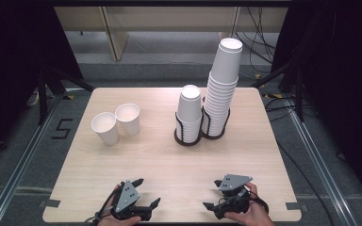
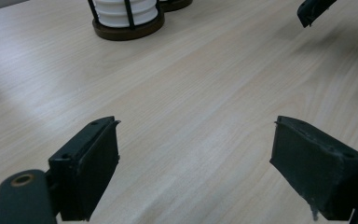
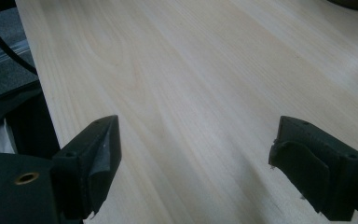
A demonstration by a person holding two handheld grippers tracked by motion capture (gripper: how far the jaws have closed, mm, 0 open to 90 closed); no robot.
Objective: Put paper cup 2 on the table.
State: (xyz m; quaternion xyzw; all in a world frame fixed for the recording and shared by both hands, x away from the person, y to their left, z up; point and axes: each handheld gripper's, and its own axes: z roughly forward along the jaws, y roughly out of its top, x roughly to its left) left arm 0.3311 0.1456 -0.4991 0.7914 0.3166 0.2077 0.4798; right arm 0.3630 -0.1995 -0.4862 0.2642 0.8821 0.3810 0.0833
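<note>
At the near edge of the desk [image 1: 169, 165] the person holds both tools low over the wood. The left tool [image 1: 148, 193] has its jaws standing well apart, and nothing is between them; under them I see just the pale desk surface. The right tool [image 1: 212, 194] is the same, wide open and holding nothing.

Farther away, toward the left side, two loose paper cups [image 1: 116, 123] stand upright and touch each other. In the middle of the desk, well apart from both tools, is a short stack of cups [image 1: 189, 113] in a dark wire holder [image 1: 188, 136]. Just beside it on the right, a tall stack of cups [image 1: 222, 84] stands in a second holder [image 1: 215, 128], leaning a little.
</note>
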